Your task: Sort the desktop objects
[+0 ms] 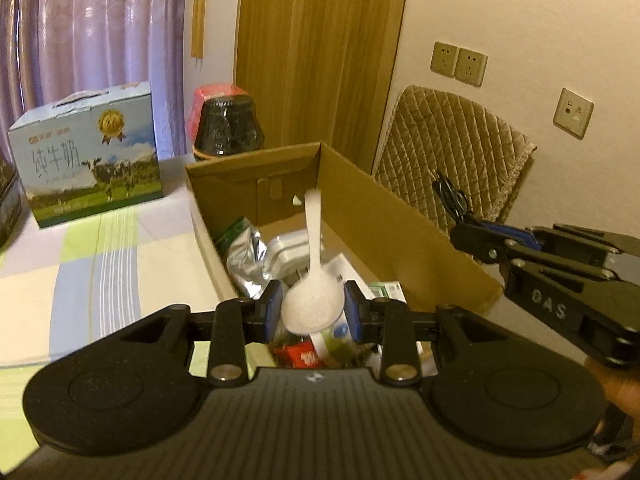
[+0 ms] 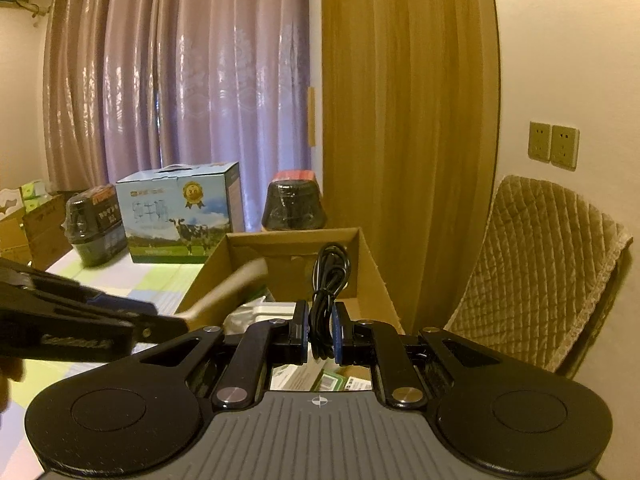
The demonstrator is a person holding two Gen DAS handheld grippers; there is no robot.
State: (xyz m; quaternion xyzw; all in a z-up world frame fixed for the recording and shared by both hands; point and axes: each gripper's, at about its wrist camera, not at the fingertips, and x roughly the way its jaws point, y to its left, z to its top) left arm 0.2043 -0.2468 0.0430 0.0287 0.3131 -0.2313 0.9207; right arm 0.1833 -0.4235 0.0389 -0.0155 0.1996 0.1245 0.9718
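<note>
My left gripper (image 1: 312, 308) is shut on the bowl of a white spoon (image 1: 314, 232), whose handle points forward and up over an open cardboard box (image 1: 400, 216). The right wrist view shows this gripper (image 2: 176, 326) at the left with the spoon (image 2: 236, 286) blurred above the box (image 2: 288, 236). My right gripper (image 2: 321, 330) is shut on a coiled black cable (image 2: 330, 276), held above the box's right side. In the left wrist view it (image 1: 460, 236) reaches in from the right, with the cable (image 1: 450, 196) sticking up. Inside the box lie a silver pouch (image 1: 246, 264) and several packets.
A blue milk carton (image 1: 88, 152) and a dark jar (image 1: 228, 126) stand behind the box on the checked tablecloth (image 1: 100, 264). A second dark jar (image 2: 94, 228) is further left. A quilted chair back (image 1: 452, 152) stands to the right against the wall.
</note>
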